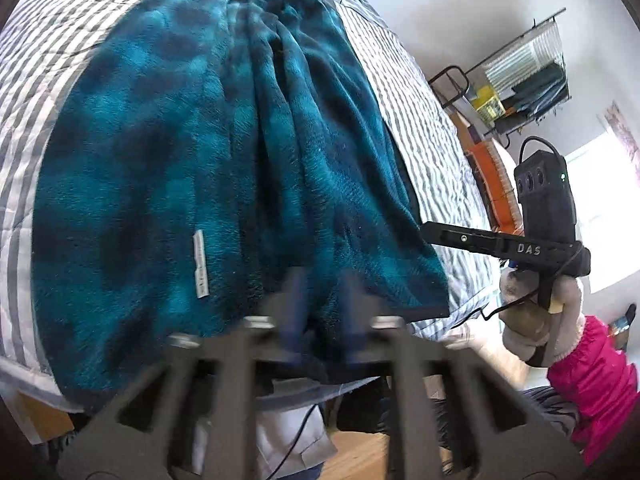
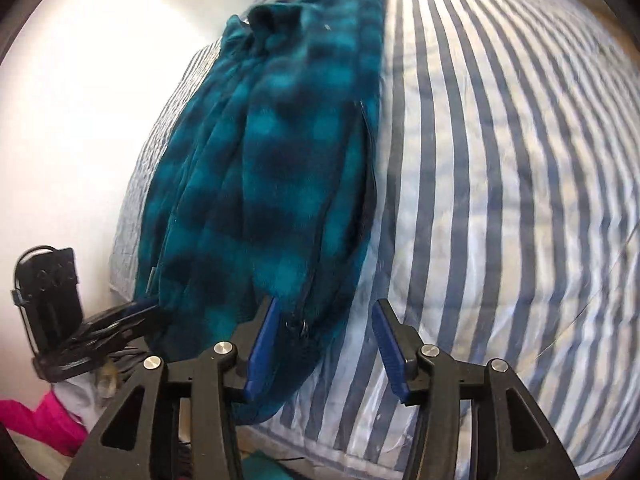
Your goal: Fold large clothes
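left wrist: close, down-angled | right wrist: same | shared: fleece garment (image 1: 168, 152) (image 2: 272, 168)

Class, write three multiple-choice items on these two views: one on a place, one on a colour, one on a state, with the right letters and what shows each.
1. Where does the fleece lie?
A. on the striped bed cover
B. on a chair
C. on the floor

2. What colour is the fleece?
A. red
B. teal and dark blue check
C. plain white

3. How does the right gripper stand?
A. shut on the fleece
B. open
C. out of view

Key: 1 A, stripes show on both sides of it; 2 B, the check shows in both views; 3 B, its blue pads stand apart over the hem, while the left gripper pinches the hem.
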{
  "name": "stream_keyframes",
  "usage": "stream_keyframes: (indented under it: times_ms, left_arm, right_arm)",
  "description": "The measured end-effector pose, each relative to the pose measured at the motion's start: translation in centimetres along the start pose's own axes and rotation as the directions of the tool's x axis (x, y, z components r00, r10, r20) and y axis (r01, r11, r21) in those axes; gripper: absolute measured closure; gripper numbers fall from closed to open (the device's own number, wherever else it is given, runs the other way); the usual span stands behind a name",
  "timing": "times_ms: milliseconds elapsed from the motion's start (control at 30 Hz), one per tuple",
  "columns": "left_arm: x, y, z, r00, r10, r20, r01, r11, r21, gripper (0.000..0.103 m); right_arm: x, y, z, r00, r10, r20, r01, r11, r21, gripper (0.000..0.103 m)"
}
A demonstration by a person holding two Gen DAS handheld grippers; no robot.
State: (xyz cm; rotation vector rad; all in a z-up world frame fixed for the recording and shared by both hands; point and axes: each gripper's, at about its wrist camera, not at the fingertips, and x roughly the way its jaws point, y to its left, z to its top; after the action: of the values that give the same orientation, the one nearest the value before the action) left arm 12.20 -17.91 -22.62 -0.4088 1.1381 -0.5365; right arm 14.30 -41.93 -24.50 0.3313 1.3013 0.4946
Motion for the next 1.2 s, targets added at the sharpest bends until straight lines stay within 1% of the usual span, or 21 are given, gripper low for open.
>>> stream_keyframes:
  times_ms: [67,100,133,167,233,300,367,433,500,600,633,667,733,767,833,867,900,933,1000,1033,1200]
  left_arm:
    - [0.0,-0.5,0.0,1.0,0.001,0.011,-0.001,1.0,0.011,0.098]
    - [-0.2,-0.7,0.1,1.0,-0.009,0.017,0.008,1.0,0.013,0.099]
    - [-0.4,-0.8,-0.1,1.0,-0.016,0.022,0.016,1.0,0.009,0.099]
    - [-1.0,-0.9,-0.1,0.999,-0.035,0.032,0.035,0.999,-0.012,0.099]
    - [-2.9,-1.0,-0.5,0.995,-0.065,0.076,0.069,0.997,-0.048,0.099]
    - [-4.2,-0.8,-1.2,0.991,-0.064,0.114,0.072,0.996,-0.061,0.1]
    - [-2.8,0.0,-1.7,0.996,-0.02,0.085,0.024,0.998,-0.055,0.1]
    - [-0.3,1.4,-2.3,0.999,0.024,0.032,-0.022,0.996,-0.082,0.1]
    - [0.6,1.7,-2.6,0.999,0.038,0.026,-0.036,0.997,-0.073,0.099]
    - [-0.4,0.4,-2.3,0.998,0.049,0.048,-0.048,0.999,-0.009,0.099]
    - [-0.9,0.1,-2.2,0.997,0.046,0.054,-0.046,0.999,0.006,0.099]
    - [-1.7,-0.1,-2.1,0.997,0.048,0.062,-0.049,0.999,0.017,0.099]
    - [-3.2,-0.2,-2.1,0.997,0.034,0.071,-0.036,0.999,0.03,0.099]
    - [-4.1,-0.2,-2.1,0.996,0.034,0.083,-0.037,0.999,0.039,0.099]
    - [-6.0,-0.1,-2.3,0.991,0.057,0.121,-0.065,0.996,0.062,0.094]
    - [-6.8,0.0,-2.3,0.987,0.072,0.142,-0.082,0.994,0.069,0.091]
    - [-7.4,0.3,-2.3,0.984,0.081,0.161,-0.093,0.993,0.069,0.083]
    - [-7.9,0.5,-2.5,0.981,0.089,0.172,-0.103,0.992,0.068,0.075]
    - [-8.1,1.0,-2.4,0.977,0.112,0.182,-0.127,0.989,0.07,0.069]
    - [-7.8,1.2,-2.4,0.976,0.119,0.181,-0.133,0.989,0.069,0.068]
    - [-5.9,1.7,-2.5,0.976,0.156,0.153,-0.172,0.98,0.101,0.068]
  right_arm:
    - [0.5,-0.5,-0.2,0.999,0.049,-0.016,-0.048,0.998,0.032,0.056]
    - [0.9,-0.8,-0.3,0.996,0.087,-0.029,-0.086,0.995,0.049,0.062]
    - [1.4,-1.0,-0.4,0.992,0.12,-0.043,-0.117,0.991,0.06,0.078]
    - [1.7,-1.1,-0.4,0.989,0.139,-0.051,-0.135,0.988,0.07,0.084]
    - [1.2,-0.6,-0.5,0.993,0.108,-0.044,-0.106,0.993,0.047,0.091]
    - [0.2,0.1,-0.5,0.996,0.089,-0.024,-0.089,0.996,0.005,0.093]
    - [-0.6,0.7,-0.6,0.998,0.063,-0.005,-0.063,0.997,-0.035,0.093]
    - [0.2,1.1,-0.7,1.0,0.0,-0.02,-0.001,0.998,-0.061,0.094]
    - [1.7,1.4,-1.0,0.996,-0.075,-0.052,0.07,0.993,-0.092,0.094]
    - [1.9,2.1,-1.0,0.992,-0.115,-0.053,0.108,0.986,-0.123,0.093]
    - [1.6,2.3,-1.0,0.993,-0.111,-0.052,0.103,0.987,-0.124,0.091]
    - [1.4,2.6,-0.9,0.992,-0.115,-0.046,0.109,0.986,-0.13,0.084]
    - [0.5,3.8,-0.7,0.985,-0.171,-0.002,0.168,0.971,-0.17,0.072]
    - [-0.2,4.9,-0.7,0.975,-0.22,0.044,0.224,0.952,-0.208,0.067]
    - [-1.1,6.1,-0.4,0.961,-0.258,0.103,0.276,0.926,-0.256,0.067]
    - [-1.7,6.7,-0.1,0.959,-0.253,0.128,0.279,0.923,-0.266,0.067]
    - [-2.2,7.0,0.1,0.96,-0.239,0.144,0.271,0.924,-0.268,0.066]
    - [-2.7,7.5,0.7,0.963,-0.216,0.16,0.254,0.928,-0.272,0.064]
    - [-3.3,8.4,2.0,0.968,-0.167,0.186,0.216,0.933,-0.287,0.055]
    - [-3.8,8.7,2.4,0.97,-0.146,0.196,0.2,0.935,-0.293,0.052]
    - [-3.2,11.8,7.4,0.974,-0.07,0.217,0.149,0.916,-0.372,0.05]
